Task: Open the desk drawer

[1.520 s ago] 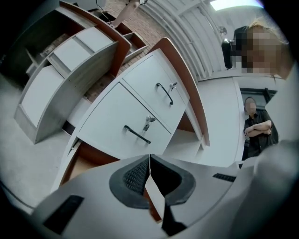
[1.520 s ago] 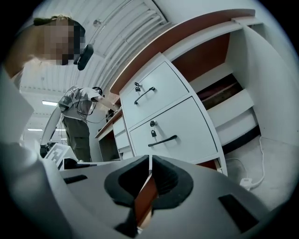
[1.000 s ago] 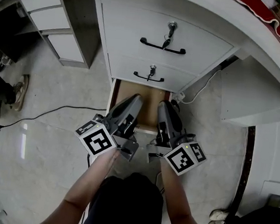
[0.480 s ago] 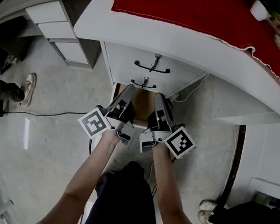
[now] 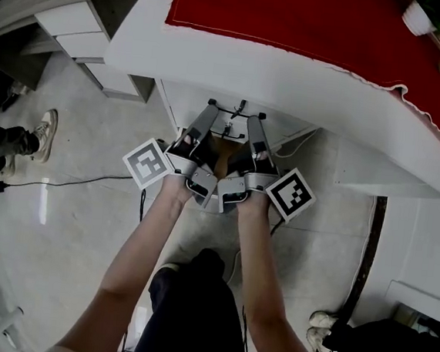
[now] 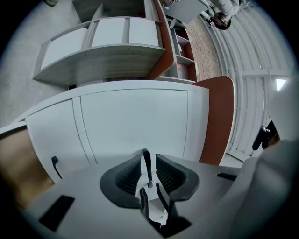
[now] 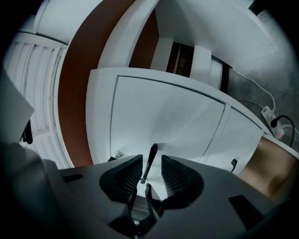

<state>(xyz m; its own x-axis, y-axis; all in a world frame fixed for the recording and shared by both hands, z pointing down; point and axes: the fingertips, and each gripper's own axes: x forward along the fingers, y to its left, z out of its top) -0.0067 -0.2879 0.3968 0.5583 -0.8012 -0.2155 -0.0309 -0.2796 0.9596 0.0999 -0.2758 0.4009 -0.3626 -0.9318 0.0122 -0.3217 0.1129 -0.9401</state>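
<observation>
The top drawer (image 6: 135, 126) of the white desk (image 5: 291, 81) sat shut, its front straight ahead of both claws, and its black handle (image 6: 146, 164) ran across from one claw to the other. The left claw (image 6: 149, 159) had just been opening its jaws; they stood apart with one end of the handle in the gap, neither pad pressing on it. The right claw (image 7: 151, 161) was narrowly parted round the other end of the same bar, clear of it on both sides. Below the claws came a second drawer front with its own small handle (image 6: 55, 166), and under that the brown inside of a pulled-out drawer (image 5: 220, 156). Above them the desk top carried a red cloth (image 5: 319, 26). Behind the claws the person's bare forearms ran back side by side. Out past the left claw's outer side a black cable (image 5: 72, 183) lay on the grey floor, with another set of drawers (image 5: 71, 29) and someone's shoe (image 5: 44, 133) beyond it.
</observation>
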